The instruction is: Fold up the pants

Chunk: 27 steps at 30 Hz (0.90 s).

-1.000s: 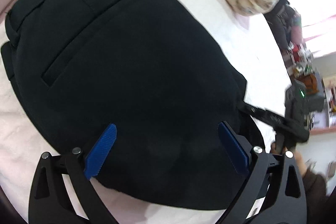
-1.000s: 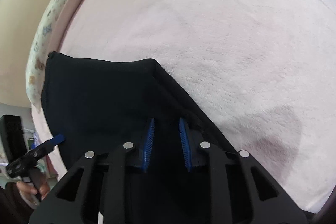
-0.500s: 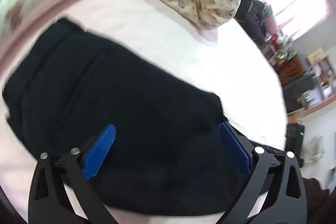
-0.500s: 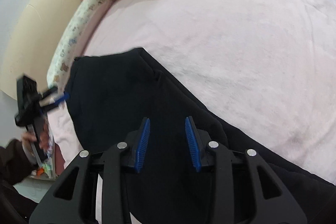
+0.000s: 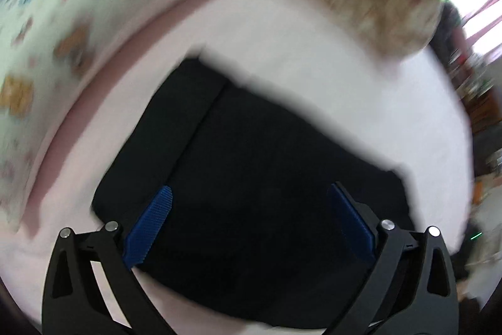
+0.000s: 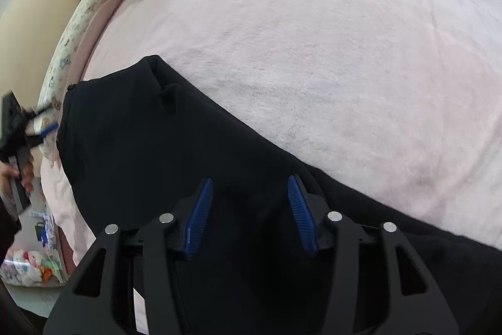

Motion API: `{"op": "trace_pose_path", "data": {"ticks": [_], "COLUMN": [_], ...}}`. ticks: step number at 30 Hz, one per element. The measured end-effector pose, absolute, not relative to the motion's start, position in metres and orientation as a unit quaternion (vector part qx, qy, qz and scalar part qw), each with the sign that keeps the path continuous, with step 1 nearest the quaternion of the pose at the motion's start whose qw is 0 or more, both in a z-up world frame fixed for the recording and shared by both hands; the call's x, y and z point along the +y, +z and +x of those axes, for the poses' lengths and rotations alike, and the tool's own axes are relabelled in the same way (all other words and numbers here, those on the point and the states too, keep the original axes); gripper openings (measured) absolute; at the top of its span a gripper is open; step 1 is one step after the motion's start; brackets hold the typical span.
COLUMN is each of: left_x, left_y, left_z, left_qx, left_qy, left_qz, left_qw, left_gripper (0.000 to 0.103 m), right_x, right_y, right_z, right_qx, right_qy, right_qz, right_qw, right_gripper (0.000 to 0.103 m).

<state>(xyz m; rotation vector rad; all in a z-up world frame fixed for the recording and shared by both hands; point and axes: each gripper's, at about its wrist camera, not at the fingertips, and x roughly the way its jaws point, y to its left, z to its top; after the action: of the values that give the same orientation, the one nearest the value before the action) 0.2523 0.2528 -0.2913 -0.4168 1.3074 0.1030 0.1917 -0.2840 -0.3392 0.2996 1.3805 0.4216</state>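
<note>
Both grippers, left gripper and right gripper, have lifted, fingers spread, above blurred black pants.

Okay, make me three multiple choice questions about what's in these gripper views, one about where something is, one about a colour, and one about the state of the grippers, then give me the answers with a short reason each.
1. Where do the pants lie?
A. on the pink blanket
B. on a wooden chair
C. in a laundry basket

2. What colour are the pads on the fingers?
A. red
B. blue
C. yellow

3. How is the right gripper?
A. shut on the pants
B. open above the pants
C. out of view

Answers:
1. A, since the black pants rest flat on the pink blanket that covers the bed.
2. B, since both wrist views show ridged blue pads on black fingers.
3. B, since its fingers stand apart with dark cloth showing between them and nothing pinched; the left gripper is spread wide as well.
</note>
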Motion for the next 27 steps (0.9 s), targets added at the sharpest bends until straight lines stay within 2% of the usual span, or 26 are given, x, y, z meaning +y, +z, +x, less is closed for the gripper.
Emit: {"op": "trace_pose_path", "data": {"ticks": [1,4,7,10,13,15,17,18,21,25,27], "left_x": [0.253,0.244,0.229,0.22,0.209,0.204,0.198,0.191,0.18,0.147,0.12], "left_y": [-0.302,-0.312,-0.31,-0.292,-0.29,-0.315,-0.324,-0.319,-0.295,-0.281,-0.284], "left_z": [0.245,0.222,0.219,0.212,0.205,0.211,0.212,0.213,0.204,0.18,0.171], "left_qx": [0.615,0.598,0.603,0.568,0.556,0.602,0.612,0.614,0.592,0.594,0.6], "left_qy": [0.055,0.065,0.057,0.011,-0.001,0.024,0.031,0.036,0.013,-0.019,-0.044], "left_qz": [-0.184,-0.148,-0.129,-0.163,-0.165,-0.137,-0.109,-0.096,-0.142,-0.156,-0.154], "left_qw": [0.765,0.785,0.786,0.807,0.815,0.786,0.782,0.783,0.793,0.789,0.784], "left_gripper": [0.087,0.087,0.096,0.101,0.101,0.101,0.101,0.101,0.101,0.101,0.101], "right_x": [-0.285,-0.286,-0.287,-0.293,-0.299,-0.3,-0.305,-0.31,-0.344,-0.412,-0.433], "right_y": [-0.339,-0.338,-0.327,-0.314,-0.319,-0.334,-0.346,-0.34,-0.308,-0.292,-0.289], "right_z": [0.192,0.19,0.186,0.174,0.162,0.157,0.151,0.148,0.125,0.08,0.065], "right_qx": [0.628,0.626,0.612,0.588,0.59,0.615,0.629,0.619,0.559,0.53,0.531], "right_qy": [0.19,0.181,0.182,0.186,0.179,0.159,0.149,0.146,0.134,0.063,0.051], "right_qz": [0.142,0.148,0.161,0.181,0.194,0.18,0.196,0.211,0.271,0.311,0.295], "right_qw": [0.741,0.744,0.753,0.766,0.763,0.751,0.737,0.742,0.772,0.787,0.793], "right_gripper": [0.053,0.053,0.055,0.064,0.069,0.069,0.068,0.068,0.068,0.069,0.069]}}
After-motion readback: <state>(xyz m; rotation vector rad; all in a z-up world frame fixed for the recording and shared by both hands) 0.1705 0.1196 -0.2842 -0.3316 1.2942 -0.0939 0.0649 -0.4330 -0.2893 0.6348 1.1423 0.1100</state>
